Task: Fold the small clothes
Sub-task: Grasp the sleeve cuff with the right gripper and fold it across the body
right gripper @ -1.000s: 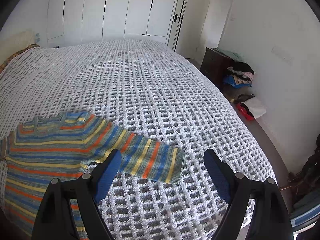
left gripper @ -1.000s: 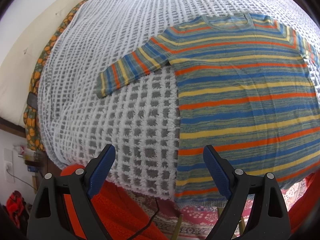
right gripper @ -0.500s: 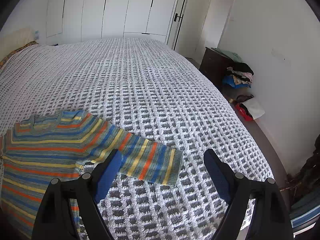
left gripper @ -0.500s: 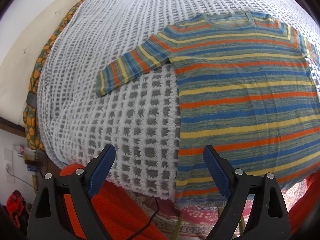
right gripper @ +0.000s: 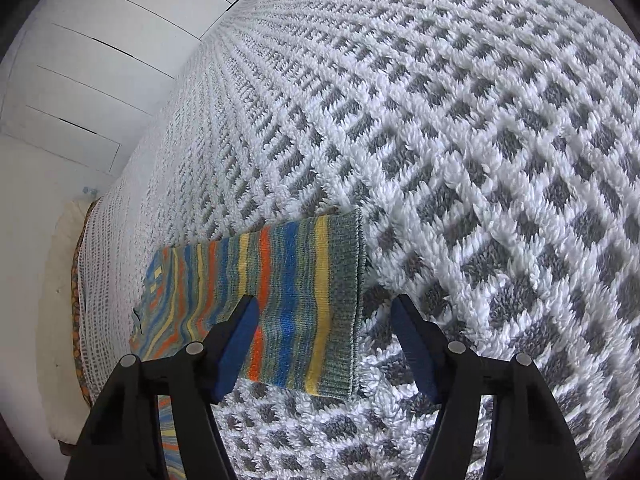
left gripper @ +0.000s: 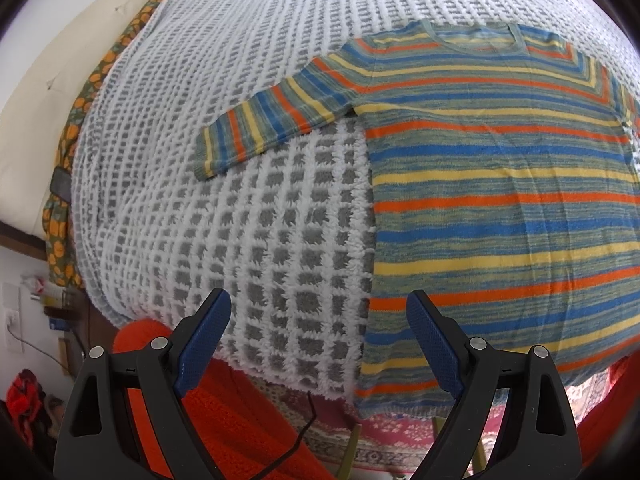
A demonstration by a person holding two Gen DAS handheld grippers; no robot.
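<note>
A small striped sweater in blue, orange, yellow and grey-green lies flat on the bed, neck away from me, one sleeve spread to the left. My left gripper hangs open above the bed's near edge, beside the sweater's lower left hem, touching nothing. In the right wrist view my right gripper is low over the other sleeve's cuff. Its jaws are closing with the cuff end between them, and the pads stand apart from the cloth.
A white and grey waffle bedspread covers the bed. A cream pillow and orange-patterned sheet lie at the left edge. An orange knit cloth and a patterned rug sit below the near edge. White wardrobe doors stand behind.
The right gripper has dropped down close to the sleeve cuff, rolled, and narrowed its jaws around it. The left gripper and the sweater have stayed put.
</note>
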